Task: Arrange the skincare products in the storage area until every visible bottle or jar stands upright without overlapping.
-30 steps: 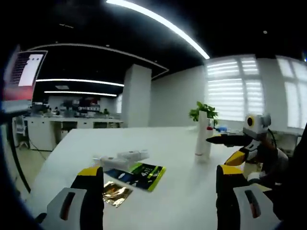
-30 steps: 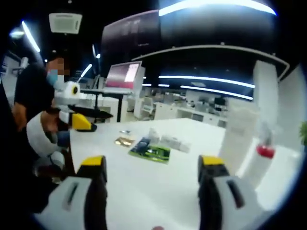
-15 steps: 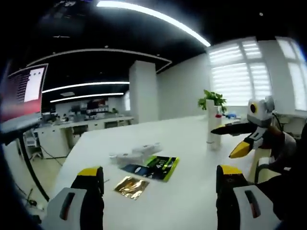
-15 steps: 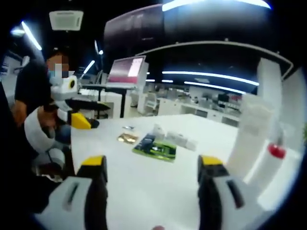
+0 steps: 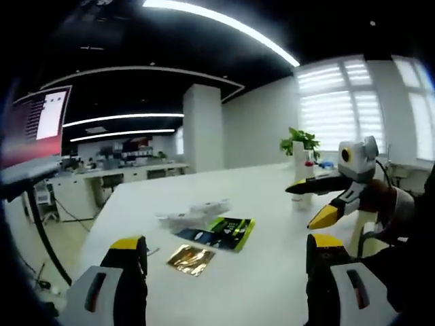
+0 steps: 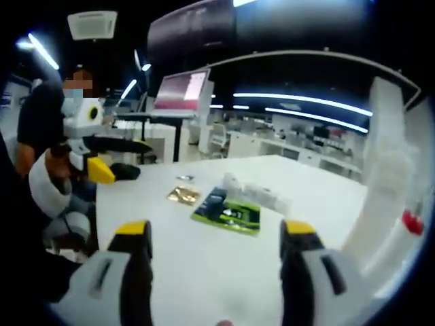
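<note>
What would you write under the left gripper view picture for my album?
Two open grippers over a white table with a green packet, a gold packet and a standing white bottle.

White table (image 5: 272, 272), sachets (image 5: 216, 233), tubes (image 5: 192, 214), upright bottles (image 5: 300, 173)

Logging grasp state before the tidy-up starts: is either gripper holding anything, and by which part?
Nothing is held. The left gripper and right gripper both stand open over the white table.

Dim, soft-focus fisheye views; glaring ceiling strips (image 5: 224, 24) and window blinds (image 5: 336, 112)
</note>
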`<control>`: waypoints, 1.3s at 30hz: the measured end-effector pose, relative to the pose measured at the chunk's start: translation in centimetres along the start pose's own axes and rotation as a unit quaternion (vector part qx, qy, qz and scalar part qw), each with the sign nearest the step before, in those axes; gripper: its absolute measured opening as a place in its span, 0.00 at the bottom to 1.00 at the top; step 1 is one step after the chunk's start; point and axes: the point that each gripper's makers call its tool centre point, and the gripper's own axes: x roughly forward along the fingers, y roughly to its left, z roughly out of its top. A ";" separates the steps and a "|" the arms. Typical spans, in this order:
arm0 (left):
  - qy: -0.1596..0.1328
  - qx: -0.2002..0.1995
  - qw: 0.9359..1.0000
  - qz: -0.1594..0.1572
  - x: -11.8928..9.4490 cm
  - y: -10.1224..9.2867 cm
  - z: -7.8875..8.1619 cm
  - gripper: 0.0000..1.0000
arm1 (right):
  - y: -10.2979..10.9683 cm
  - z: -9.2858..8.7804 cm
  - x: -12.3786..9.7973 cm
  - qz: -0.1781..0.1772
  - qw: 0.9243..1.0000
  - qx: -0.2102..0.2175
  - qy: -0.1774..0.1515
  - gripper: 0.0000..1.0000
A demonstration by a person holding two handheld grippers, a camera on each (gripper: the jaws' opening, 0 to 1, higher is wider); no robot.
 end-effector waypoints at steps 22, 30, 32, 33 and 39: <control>0.006 -0.023 1.000 0.003 -1.5 0.0 0.7 0.99 | -0.4 1.6 5.5 0.014 0.999 -0.021 0.019 0.74; 0.009 -0.026 1.000 -0.016 -1.2 -0.6 0.4 0.99 | -0.3 1.8 7.5 0.024 0.999 -0.019 0.028 0.73; 0.008 -0.027 0.999 -0.019 -1.2 -0.6 0.4 0.99 | -0.1 2.0 7.8 0.026 0.999 -0.022 0.028 0.73; 0.009 -0.030 0.999 -0.020 -1.2 -0.6 0.3 0.99 | 0.0 2.2 8.0 0.027 0.999 -0.024 0.027 0.73; 0.015 -0.028 0.999 -0.020 -1.2 -0.6 -0.1 0.99 | 0.6 2.2 9.5 0.036 0.998 -0.034 0.036 0.73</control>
